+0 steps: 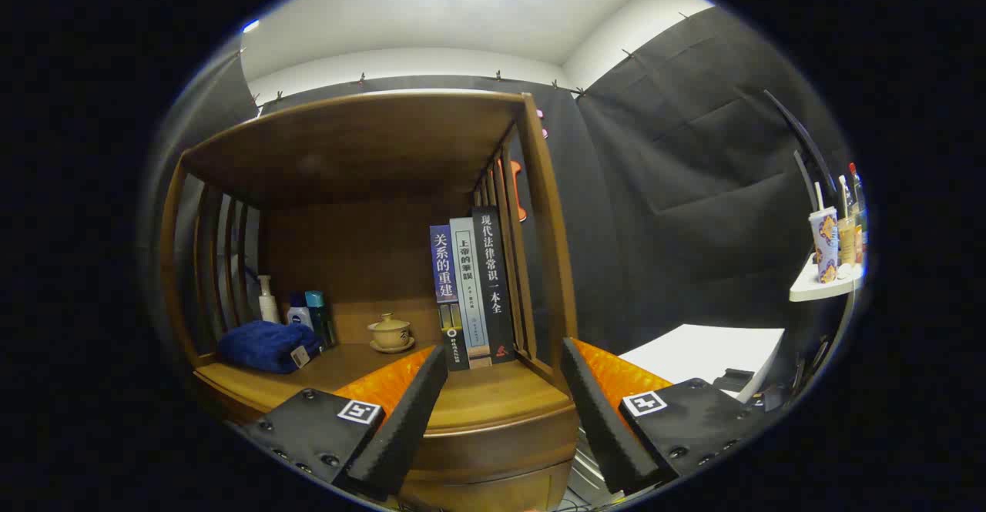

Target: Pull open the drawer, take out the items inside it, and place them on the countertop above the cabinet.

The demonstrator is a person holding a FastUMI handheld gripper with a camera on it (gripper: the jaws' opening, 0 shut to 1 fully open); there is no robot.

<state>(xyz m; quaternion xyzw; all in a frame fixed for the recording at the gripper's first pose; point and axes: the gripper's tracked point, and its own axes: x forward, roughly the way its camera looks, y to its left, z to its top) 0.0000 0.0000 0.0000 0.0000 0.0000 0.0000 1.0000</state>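
The gripper (501, 412) has its two fingers spread wide apart, and nothing is held between them. Between the fingers one sees the front edge of the countertop (493, 404) of a wooden cabinet (493, 458). Under this edge, low between the fingers, a curved wooden front shows, which is probably the drawer (481, 485); it looks closed, and no handle can be made out from here. The items inside it are hidden.

Above the countertop stands an open wooden shelf frame. On the countertop, beyond the fingers, three books (471, 296) stand upright against the right side of the frame. A small lidded teacup on a saucer (390, 333) stands to the left of the books, apart from them. Further left lies a folded blue towel (266, 346), and behind it some bottles (296, 312) stand near the back corner.

As a judgement, the task is at its first step: the drawer is not yet pulled open. The next move calls for lowering the gripper to the drawer front, finding an edge or handle to take hold of, closing the fingers on it, and pulling straight outward. Free space for the items is in the front part of the countertop, before the books and the cup.
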